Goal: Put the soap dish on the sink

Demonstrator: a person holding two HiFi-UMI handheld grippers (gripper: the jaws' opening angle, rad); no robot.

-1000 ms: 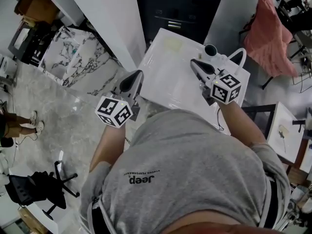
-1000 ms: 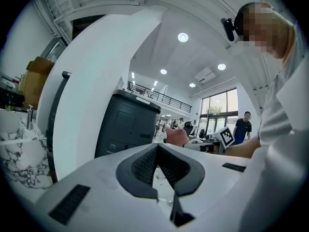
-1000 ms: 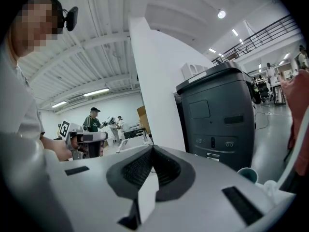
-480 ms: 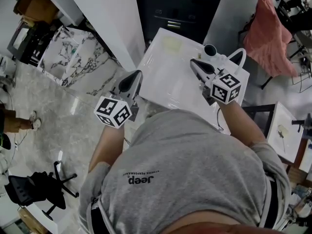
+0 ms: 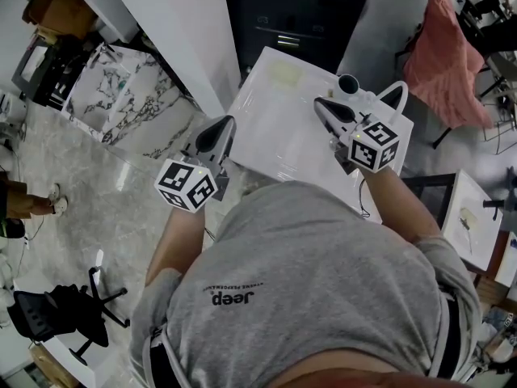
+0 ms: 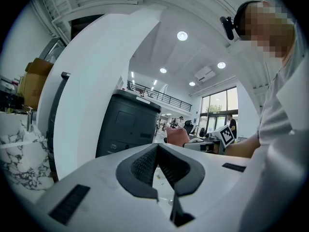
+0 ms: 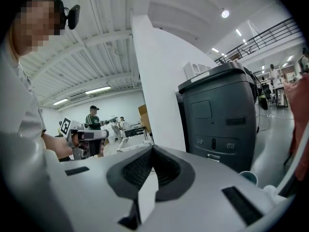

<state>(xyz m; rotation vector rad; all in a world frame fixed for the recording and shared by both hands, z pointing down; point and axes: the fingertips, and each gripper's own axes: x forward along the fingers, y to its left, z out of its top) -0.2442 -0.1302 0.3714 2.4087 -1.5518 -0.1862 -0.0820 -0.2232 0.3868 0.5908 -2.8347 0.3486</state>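
Grey marbled floor is seen around a white sink, and a dark cabinet is set behind it. The jaws of the left gripper are pressed tight together, and nothing is held between its dark pads. The right gripper is closed the same way, and nothing is held in it. The left gripper is seen by the near left edge of the sink. The right one is seen over its right side, near a dark cup and a white tap. A pale flat square, taken to be the soap dish, is seen lying on the far part of the sink top. It is well apart from both grippers and touched by neither.
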